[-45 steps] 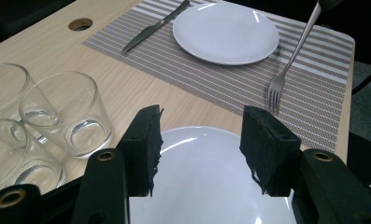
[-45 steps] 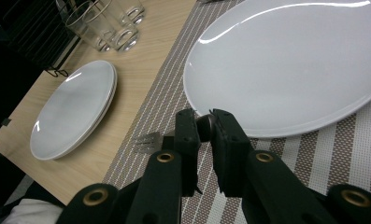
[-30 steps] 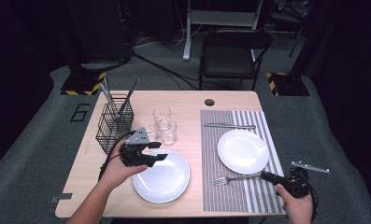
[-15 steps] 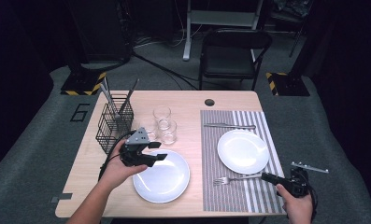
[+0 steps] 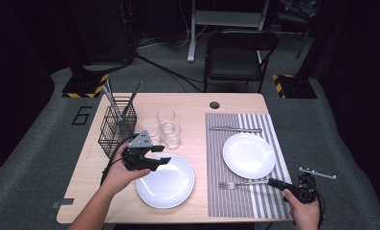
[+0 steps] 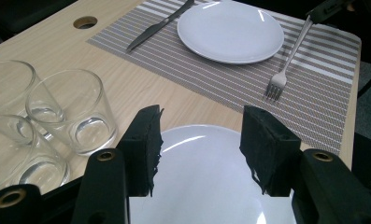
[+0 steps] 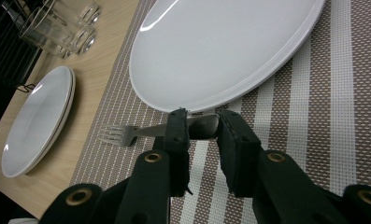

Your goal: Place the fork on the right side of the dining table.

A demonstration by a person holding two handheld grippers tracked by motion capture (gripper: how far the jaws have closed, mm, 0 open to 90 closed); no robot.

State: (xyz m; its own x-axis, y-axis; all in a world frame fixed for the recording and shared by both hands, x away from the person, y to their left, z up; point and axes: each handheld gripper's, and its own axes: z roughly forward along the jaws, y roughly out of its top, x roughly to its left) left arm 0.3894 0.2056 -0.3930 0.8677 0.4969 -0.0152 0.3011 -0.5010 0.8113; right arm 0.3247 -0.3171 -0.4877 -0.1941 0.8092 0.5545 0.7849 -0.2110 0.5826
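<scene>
Two grippers work a place setting: the right gripper (image 7: 202,128), its jaws just easing apart around the fork (image 7: 141,132) handle, lays it on the striped mat (image 5: 235,201) below the frame's right-hand plate (image 5: 249,154), while the left gripper (image 6: 199,140) hovers open over the lower-centre plate (image 5: 166,182).

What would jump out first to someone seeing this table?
Two white plates: one plate on the striped placemat, another on bare wood with the left gripper open over its rim. The right gripper has just been opening around the handle of a fork that lies on the placemat.
</scene>
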